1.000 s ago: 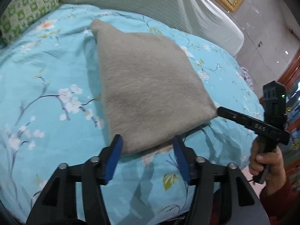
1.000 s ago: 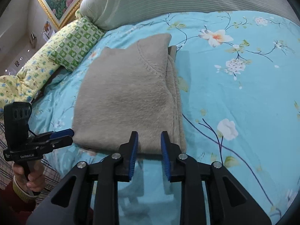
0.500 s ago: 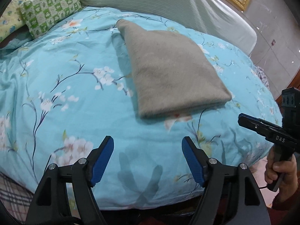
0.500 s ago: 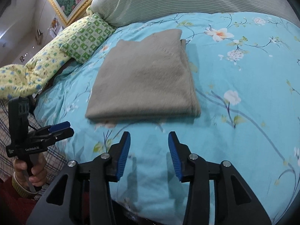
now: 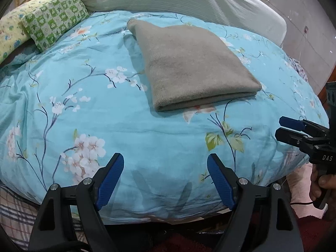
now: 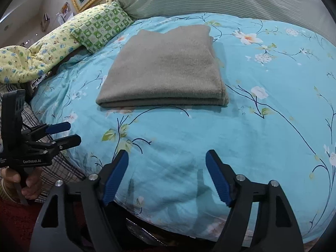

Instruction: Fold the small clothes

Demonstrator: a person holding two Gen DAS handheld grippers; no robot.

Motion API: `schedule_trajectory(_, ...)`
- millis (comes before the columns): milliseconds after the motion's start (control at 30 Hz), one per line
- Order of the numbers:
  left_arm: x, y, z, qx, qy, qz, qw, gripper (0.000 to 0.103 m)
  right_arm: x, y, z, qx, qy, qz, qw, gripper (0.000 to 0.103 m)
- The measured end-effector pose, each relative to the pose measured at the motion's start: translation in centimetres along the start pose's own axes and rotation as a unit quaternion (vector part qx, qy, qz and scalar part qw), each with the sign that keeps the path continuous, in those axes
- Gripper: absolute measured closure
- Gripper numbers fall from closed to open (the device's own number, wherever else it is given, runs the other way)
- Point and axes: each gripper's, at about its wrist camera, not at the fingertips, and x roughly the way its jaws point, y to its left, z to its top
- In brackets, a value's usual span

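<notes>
Grey garment lies folded in a neat rectangle on the blue floral bed cover, near the middle, just ahead of both tools and touching neither. Left tool is spread w/ jaws opening, nothing btwn them; right tool likewise opening and empty. Fold looks done. Risks from here: a tool dipping fwd could snag the near stacked edge and drag layers apart; soft, puffy cover may let the stack slump if pressed nearby. Green checked pillow sits well apart, no issue.
</notes>
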Motion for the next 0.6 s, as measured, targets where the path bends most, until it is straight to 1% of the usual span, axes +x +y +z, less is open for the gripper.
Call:
schedule_trajectory(133,-1.0,0.1,1.1,0.000,-0.015,0.005,0.9999,0.020,-0.5,0.4,0.8,-0.007,-0.011,-0.003,1.000,0.024)
schedule_trajectory(233,-1.7,0.3,2.5,0.000,-0.027,0.007,0.9996,0.018,-1.0,0.7,2.0,-0.014,-0.023,-0.007,1.000,0.021)
schedule_trajectory(300,-1.9,0.2,3.6,0.005,-0.034,0.014,0.9993,0.017,-1.3,0.8,2.8,-0.016,-0.032,-0.008,0.999,0.018)
schedule_trajectory(367,-1.8,0.3,4.4,0.008,-0.041,0.024,0.9988,0.016,-1.2,0.7,3.6,-0.016,-0.037,-0.010,0.999,0.017)
schedule_trajectory(433,-1.3,0.4,5.0,0.011,-0.041,0.027,0.9988,0.016,-1.0,0.7,4.2,-0.016,-0.039,-0.010,0.999,0.017)
schedule_trajectory(600,-0.1,0.4,5.7,0.012,-0.036,0.030,0.9988,0.016,0.6,0.5,5.2,-0.008,-0.026,-0.012,1.000,0.016)
